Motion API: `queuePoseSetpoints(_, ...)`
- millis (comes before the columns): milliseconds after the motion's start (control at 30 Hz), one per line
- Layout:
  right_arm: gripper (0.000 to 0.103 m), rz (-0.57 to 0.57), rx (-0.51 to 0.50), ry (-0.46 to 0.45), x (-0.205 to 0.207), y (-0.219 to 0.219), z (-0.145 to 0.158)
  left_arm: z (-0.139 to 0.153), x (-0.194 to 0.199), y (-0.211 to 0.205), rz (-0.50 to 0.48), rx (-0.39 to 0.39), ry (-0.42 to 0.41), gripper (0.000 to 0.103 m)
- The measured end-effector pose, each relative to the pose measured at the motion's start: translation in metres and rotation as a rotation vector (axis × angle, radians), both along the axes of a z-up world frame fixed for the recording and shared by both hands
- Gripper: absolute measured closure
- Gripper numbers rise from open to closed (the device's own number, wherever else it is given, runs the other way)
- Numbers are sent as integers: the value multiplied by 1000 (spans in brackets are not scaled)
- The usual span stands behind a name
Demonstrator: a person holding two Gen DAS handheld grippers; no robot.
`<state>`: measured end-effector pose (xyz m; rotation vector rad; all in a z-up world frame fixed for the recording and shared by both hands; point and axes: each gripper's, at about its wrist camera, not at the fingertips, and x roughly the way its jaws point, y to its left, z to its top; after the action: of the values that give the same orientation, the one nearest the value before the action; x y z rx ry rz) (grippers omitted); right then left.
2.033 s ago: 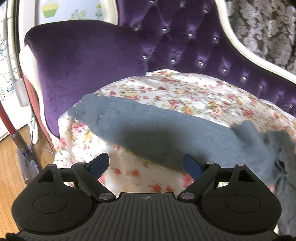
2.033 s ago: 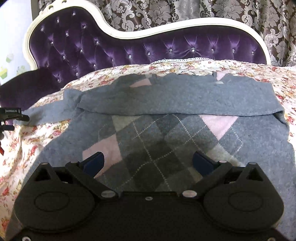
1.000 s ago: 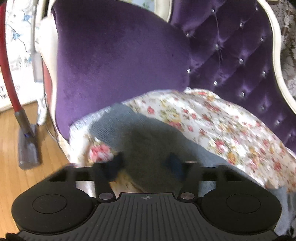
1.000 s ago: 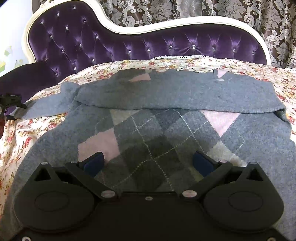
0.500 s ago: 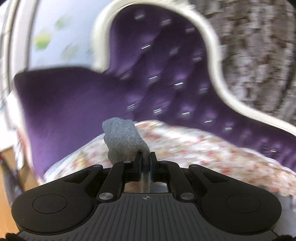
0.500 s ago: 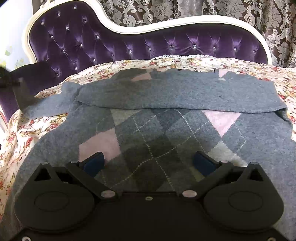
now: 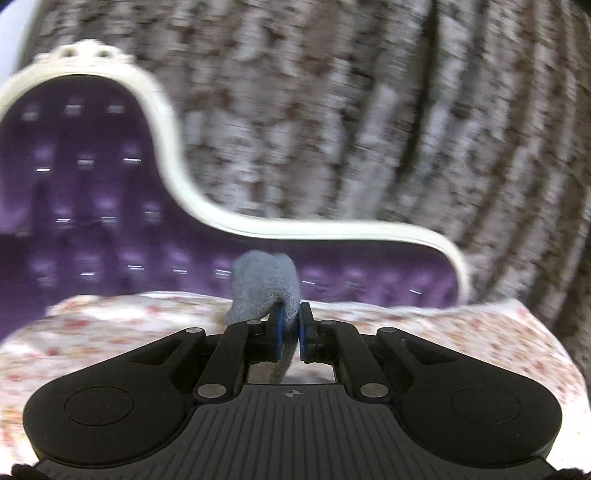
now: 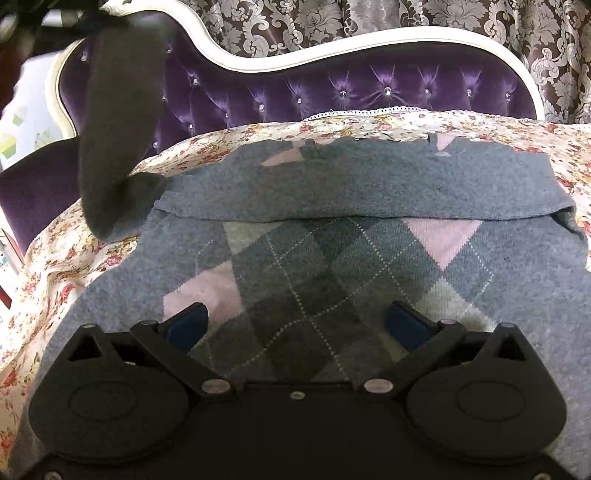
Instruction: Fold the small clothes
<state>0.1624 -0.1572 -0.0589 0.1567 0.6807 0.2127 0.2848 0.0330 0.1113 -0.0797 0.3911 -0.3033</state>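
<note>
A grey argyle sweater (image 8: 332,258) with pink diamonds lies flat on the floral sheet (image 8: 74,258), its far edge folded toward me. My left gripper (image 7: 290,332) is shut on the grey sleeve cuff (image 7: 266,288), which bulges above the blue pads. In the right wrist view that sleeve (image 8: 118,129) hangs stretched up to the top left corner, lifted off the sheet. My right gripper (image 8: 295,321) hovers open just above the sweater's front, nothing between its fingers.
A purple tufted sofa back (image 8: 332,88) with a white carved frame (image 8: 332,44) rises behind the sheet. Patterned brown curtains (image 8: 369,18) hang behind it. The purple armrest (image 8: 33,192) is at the left.
My left gripper closed on the sleeve cuff, then rose and swung right with it, pulling the sleeve up off the sheet. My right gripper stayed where it was, open.
</note>
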Motion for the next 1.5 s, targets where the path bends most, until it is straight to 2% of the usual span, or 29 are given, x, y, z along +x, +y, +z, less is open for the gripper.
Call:
queuePoseSetpoints(133, 0, -1, 9, 0, 0, 0, 0, -23, 4, -55, -96, -18, 44, 96)
queuePoseSetpoints(333, 0, -2, 20, -1, 1, 0, 0, -68, 14, -112, -164, 7, 128, 94)
queuePoseSetpoints(400, 0, -2, 23, 0, 2, 0, 0, -80, 15, -123, -175, 36, 152, 90)
queuePoseSetpoints(467, 0, -3, 26, 0, 2, 0, 0, -86, 12, -130, -189, 64, 151, 75)
queuePoseSetpoints(533, 0, -3, 28, -1, 2, -1, 1, -88, 6, -131, -196, 90, 136, 73)
queuePoseSetpoints(667, 0, -3, 32, 0, 1, -1, 1, -84, -12, -119, -193, 128, 78, 60)
queuePoseSetpoints(767, 0, -3, 46, 0, 1, -3, 1, -83, -28, -97, -120, 165, 16, 57)
queuePoseSetpoints(867, 0, -4, 66, 0, 2, -6, 0, -91, -41, -73, -34, 218, 2, 57)
queuePoseSetpoints(1000, 0, -3, 60, 0, 3, -6, 1, -113, -56, -41, 62, 256, 51, 57)
queuePoseSetpoints(1167, 0, -4, 66, 0, 1, -6, 2, -143, -78, -13, 158, 260, 150, 57)
queuePoseSetpoints(1400, 0, -2, 50, 4, 2, -4, 2, -172, -86, -1, 210, 231, 259, 57)
queuePoseSetpoints(1500, 0, 3, 49, 11, 3, -4, 4, -174, -86, 0, 219, 234, 259, 55)
